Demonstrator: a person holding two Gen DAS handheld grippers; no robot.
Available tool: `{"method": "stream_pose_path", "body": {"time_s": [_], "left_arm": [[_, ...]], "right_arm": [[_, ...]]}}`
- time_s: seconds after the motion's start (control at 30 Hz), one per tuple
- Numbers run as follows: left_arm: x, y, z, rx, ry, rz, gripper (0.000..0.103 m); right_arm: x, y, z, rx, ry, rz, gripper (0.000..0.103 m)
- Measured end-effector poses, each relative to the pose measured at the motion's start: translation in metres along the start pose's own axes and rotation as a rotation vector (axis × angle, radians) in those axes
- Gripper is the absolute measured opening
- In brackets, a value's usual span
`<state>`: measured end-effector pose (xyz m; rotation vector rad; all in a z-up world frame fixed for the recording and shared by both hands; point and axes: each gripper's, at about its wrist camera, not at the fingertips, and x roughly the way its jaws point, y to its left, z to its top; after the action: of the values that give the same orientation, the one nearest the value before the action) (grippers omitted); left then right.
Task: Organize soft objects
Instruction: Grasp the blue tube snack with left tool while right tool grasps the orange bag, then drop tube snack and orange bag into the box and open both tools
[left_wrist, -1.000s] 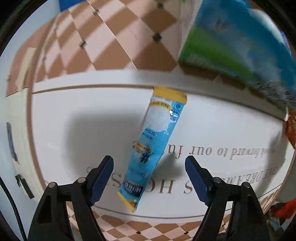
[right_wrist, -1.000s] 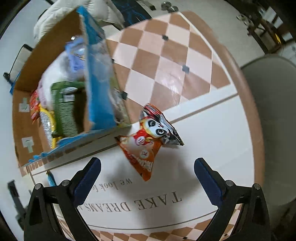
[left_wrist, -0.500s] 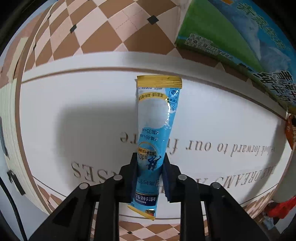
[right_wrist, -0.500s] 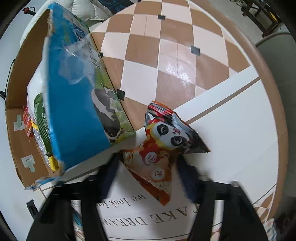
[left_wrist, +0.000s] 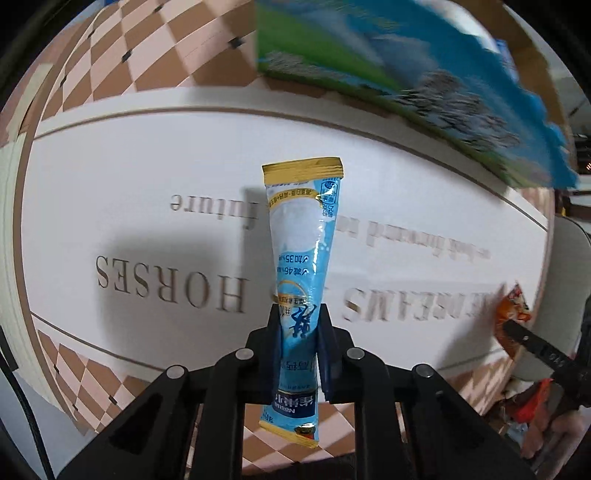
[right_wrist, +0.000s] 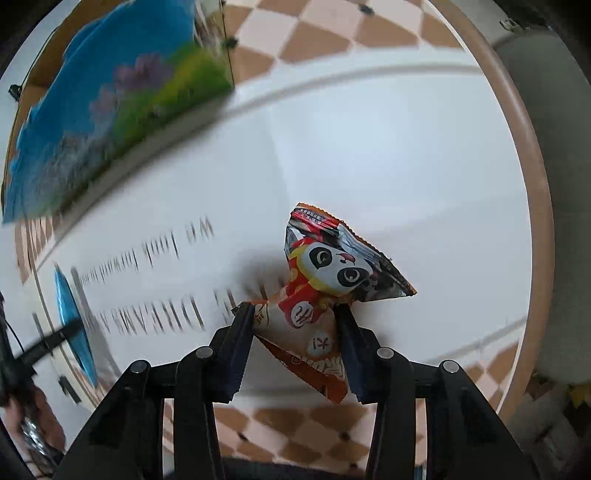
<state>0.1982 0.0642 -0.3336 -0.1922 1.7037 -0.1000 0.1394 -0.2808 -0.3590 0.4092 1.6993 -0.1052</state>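
Note:
A long blue sachet (left_wrist: 301, 254) with gold ends stands up between the fingers of my left gripper (left_wrist: 297, 325), which is shut on its lower part and holds it above the white table. In the right wrist view an orange snack bag (right_wrist: 328, 288) with a panda picture sits between the fingers of my right gripper (right_wrist: 293, 325). Those jaws are closing and the pads press the bag's crumpled lower half. The same blue sachet (right_wrist: 72, 321) shows edge-on at the left of that view, and the orange snack bag (left_wrist: 511, 317) appears far right in the left wrist view.
A cardboard box (left_wrist: 406, 66) printed with blue sky and green grass stands at the back of the round white table (left_wrist: 129, 166); the box (right_wrist: 110, 99) fills the upper left of the right wrist view. Checkered floor lies beyond the table rim. A grey seat (right_wrist: 554, 147) is at right.
Both grippers went from wide open to closed on their items. The left has lifted the blue sachet off the table; the right has moved away from the box with the panda bag.

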Motion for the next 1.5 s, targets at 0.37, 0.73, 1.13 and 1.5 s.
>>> {"method": "stream_pose_path", "body": {"time_s": [0.37,0.73,1.13,1.5], "left_arm": [[-0.115,-0.069,0.010,0.104,-0.143,-0.127,0.013],[-0.157,-0.093,0.126,0.067,-0.154,-0.095,0.013],[-0.079,-0.086,0.237,-0.016,0.019,0.075,0.013],[-0.035,-0.079,0.243,0.024,0.136,0.111,0.017]], "right_arm": [[-0.095,0.028,-0.016,-0.085,-0.173,0.138,0.045],[-0.188,0.113,0.066,-0.194,-0.342,0.166,0.045],[-0.133,0.136,0.183,-0.134,-0.217,0.022,0.045],[-0.075,0.145,0.197,-0.203,-0.111,-0.085,0.045]]}}
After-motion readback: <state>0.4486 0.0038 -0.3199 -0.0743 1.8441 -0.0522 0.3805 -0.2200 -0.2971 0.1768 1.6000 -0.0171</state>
